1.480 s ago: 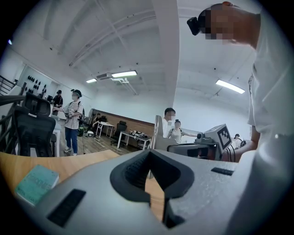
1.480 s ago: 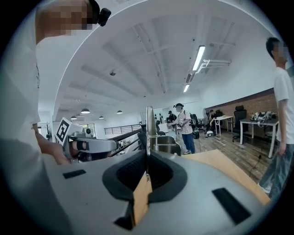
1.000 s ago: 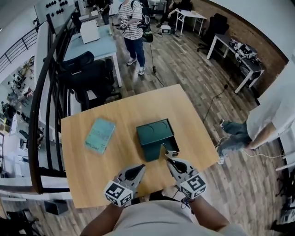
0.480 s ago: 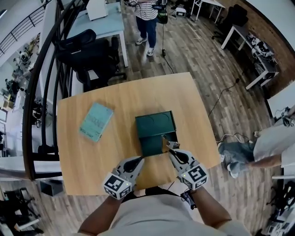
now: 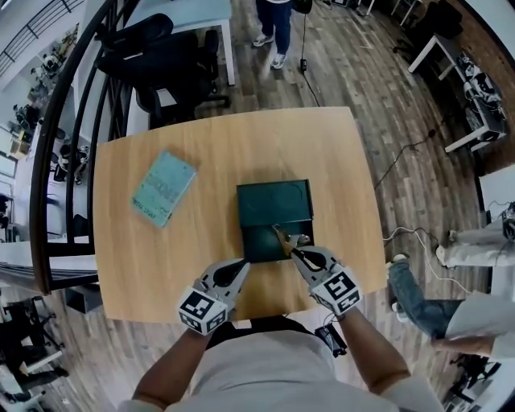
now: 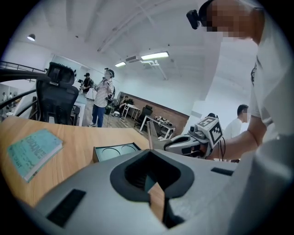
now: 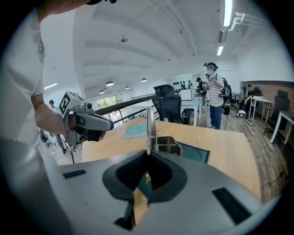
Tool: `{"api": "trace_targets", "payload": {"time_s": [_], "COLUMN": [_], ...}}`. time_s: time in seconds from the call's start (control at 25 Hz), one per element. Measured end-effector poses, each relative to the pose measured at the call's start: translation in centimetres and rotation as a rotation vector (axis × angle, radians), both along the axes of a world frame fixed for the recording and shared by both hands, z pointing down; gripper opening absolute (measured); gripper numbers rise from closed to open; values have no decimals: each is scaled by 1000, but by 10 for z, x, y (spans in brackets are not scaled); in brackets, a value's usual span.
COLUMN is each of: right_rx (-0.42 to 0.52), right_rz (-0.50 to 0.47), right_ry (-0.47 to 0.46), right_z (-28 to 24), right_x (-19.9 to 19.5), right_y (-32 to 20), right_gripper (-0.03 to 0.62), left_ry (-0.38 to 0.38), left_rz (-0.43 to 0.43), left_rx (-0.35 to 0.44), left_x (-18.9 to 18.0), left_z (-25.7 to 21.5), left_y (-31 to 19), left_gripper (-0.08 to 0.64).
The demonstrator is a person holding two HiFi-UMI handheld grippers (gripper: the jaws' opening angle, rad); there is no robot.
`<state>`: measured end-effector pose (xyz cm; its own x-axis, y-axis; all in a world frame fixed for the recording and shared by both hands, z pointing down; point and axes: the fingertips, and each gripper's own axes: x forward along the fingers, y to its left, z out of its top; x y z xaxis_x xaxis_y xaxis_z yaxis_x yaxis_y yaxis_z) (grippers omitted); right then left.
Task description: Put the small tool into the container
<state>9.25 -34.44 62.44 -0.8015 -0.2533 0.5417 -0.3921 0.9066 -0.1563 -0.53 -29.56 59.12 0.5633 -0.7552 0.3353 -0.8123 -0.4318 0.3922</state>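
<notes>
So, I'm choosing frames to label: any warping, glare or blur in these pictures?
Head view: fisheye bows the table edges, light even, all sharp. Left gripper view: black vignette at the corners, book clear. Right gripper view: ceiling strip light blown out, container in focus.

No legible text. Teal book (image 5: 163, 187): cover print too blurred. Right gripper (image 5: 296, 253) cube: marker pattern only.

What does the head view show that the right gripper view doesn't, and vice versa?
Only the head view: the black-and-white marker cube on the right gripper. Only the right gripper view: white ceiling lights and a bystander's striped shirt. Both: the small metal tool in the right gripper's shut jaws, the left gripper, teal book, dark green box container, wooden table.
</notes>
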Motion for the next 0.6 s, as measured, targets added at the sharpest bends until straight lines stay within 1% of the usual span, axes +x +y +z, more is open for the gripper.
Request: {"api": "trace_targets", "payload": {"time_s": [0.32,0.48,0.6], "right_rx": [-27,-41,-26], "right_rz": [-181,-267,-356], "right_ry": [144,215,304], "right_z": [52,75,93], "right_x": [-8,-9,-8], "right_y": [-4,-4,-4], "right_gripper": [9,9,11], "left_ry": [-49,-50,-45], "left_rz": [-14,-29,-46], "left_rx": [-56,-76,-88], "left_x": [1,0,-3], "left_z": [37,50,58], "left_y": [-9,-12,-15], "left_gripper": [6,6,6]}}
